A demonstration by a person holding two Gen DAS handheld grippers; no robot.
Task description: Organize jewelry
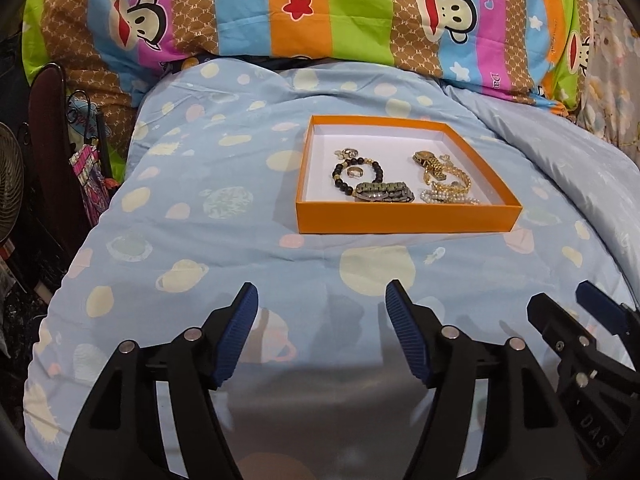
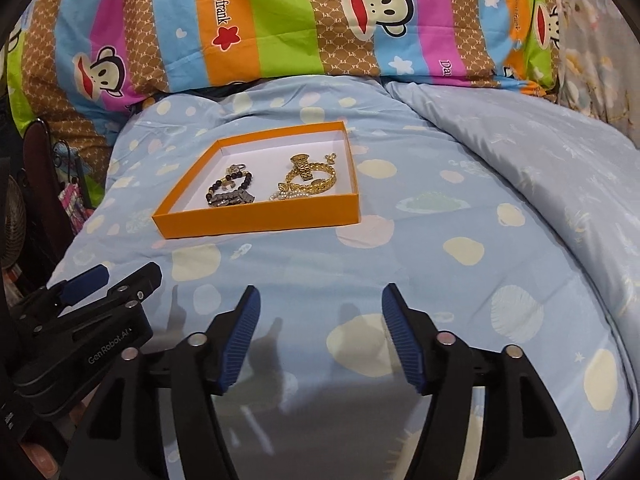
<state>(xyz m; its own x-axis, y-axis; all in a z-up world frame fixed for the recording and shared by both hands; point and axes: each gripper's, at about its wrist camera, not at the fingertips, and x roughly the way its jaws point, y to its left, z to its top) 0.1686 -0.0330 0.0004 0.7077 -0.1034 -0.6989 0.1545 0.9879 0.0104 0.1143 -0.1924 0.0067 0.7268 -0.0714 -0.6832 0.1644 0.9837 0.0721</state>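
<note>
An orange box [image 1: 404,220] with a white floor lies on the blue bedspread; it also shows in the right wrist view [image 2: 256,222]. Inside lie a black bead bracelet [image 1: 338,172], a small ring [image 1: 354,172], a dark metal watch band [image 1: 384,192], a gold watch [image 1: 430,164], a gold chain [image 1: 460,184] and a pearl strand [image 1: 444,197]. My left gripper [image 1: 322,304] is open and empty, hovering over the bedspread short of the box. My right gripper [image 2: 320,304] is open and empty, to the right of the left one.
A striped monkey-print pillow [image 1: 320,8] lies behind the box. A folded blue quilt [image 2: 540,152] rises at the right. A dark chair back [image 1: 52,128], a bag and a fan [image 1: 10,176] stand off the bed's left edge.
</note>
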